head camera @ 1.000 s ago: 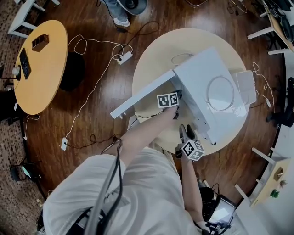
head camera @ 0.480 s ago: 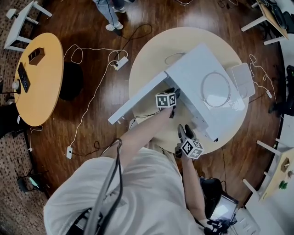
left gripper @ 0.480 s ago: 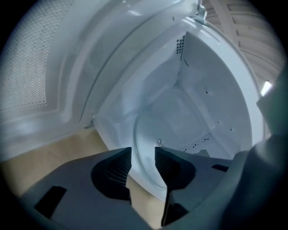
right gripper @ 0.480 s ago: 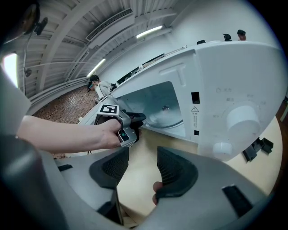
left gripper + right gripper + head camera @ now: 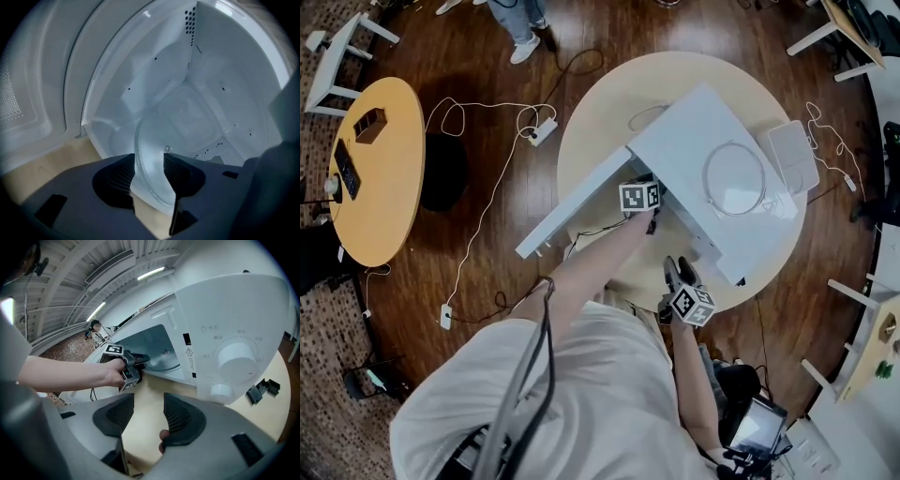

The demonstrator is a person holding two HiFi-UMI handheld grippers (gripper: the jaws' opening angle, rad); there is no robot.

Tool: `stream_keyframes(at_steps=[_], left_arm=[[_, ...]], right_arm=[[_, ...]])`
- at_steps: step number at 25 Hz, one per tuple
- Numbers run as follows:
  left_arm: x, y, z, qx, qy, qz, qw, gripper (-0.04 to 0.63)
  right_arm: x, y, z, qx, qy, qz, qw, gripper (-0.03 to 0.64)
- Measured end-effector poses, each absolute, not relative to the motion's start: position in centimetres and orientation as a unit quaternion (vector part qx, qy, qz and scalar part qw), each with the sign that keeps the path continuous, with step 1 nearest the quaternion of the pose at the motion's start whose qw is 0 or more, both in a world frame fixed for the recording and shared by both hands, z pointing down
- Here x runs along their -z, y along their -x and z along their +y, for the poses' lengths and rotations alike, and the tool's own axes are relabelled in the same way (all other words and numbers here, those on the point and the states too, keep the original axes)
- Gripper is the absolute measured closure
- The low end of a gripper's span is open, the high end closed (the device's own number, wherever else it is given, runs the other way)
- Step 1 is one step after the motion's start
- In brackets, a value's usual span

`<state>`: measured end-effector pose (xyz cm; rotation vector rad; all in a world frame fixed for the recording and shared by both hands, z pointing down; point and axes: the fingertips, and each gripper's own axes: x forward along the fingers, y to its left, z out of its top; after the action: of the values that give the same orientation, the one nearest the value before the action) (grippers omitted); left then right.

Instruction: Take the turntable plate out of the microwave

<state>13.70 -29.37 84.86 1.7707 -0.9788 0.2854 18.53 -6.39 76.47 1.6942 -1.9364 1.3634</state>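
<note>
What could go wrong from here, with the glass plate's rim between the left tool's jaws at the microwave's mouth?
1. The left tool has just been opening its jaws with the turntable plate between them, so the loose glass may slip and chip on the sill of the microwave.
2. The right tool hangs open and empty, away from the plate, so nothing would catch it.

Hand-held grippers agape (left newly; right)

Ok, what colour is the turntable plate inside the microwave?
The turntable plate is clear, colourless glass. The left gripper view shows it best.
</note>
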Motion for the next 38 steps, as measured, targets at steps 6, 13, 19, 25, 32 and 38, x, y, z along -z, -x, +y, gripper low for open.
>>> stream_keyframes(at_steps=[6,13,19,25,32,38], left_arm=[[-85.2,-13.9,-29.9,-0.101,-0.71,-0.423,0.554,0.418],[-86.0,-13.3,-29.5,-0.072,-0.682,-0.419,0.595,0.509],[-86.2,-13.2,-29.4,-0.029,-0.665,-0.4,0.63,0.529],[-86.2,-13.3,-29.1,0.011,-0.651,-0.375,0.66,0.541],[-85.6,-13.4,-28.3,0.044,-0.643,-0.349,0.68,0.552],[-84.9,-12.9,-27.7,0.063,-0.642,-0.324,0.692,0.558]], right_arm=[[-76.5,-19.0,-6.5,-0.467,-0.58,-0.657,0.113,0.41],[-76.9,-19.4,-6.5,-0.471,-0.581,-0.653,0.114,0.41],[-77.4,-19.3,-6.9,-0.48,-0.584,-0.646,0.105,0.41],[-77.4,-19.1,-8.4,-0.49,-0.593,-0.636,0.062,0.41],[-76.3,-18.3,-12.0,-0.465,-0.599,-0.652,-0.006,0.41],[-77.8,-19.2,-13.7,-0.5,-0.613,-0.608,-0.071,0.41]])
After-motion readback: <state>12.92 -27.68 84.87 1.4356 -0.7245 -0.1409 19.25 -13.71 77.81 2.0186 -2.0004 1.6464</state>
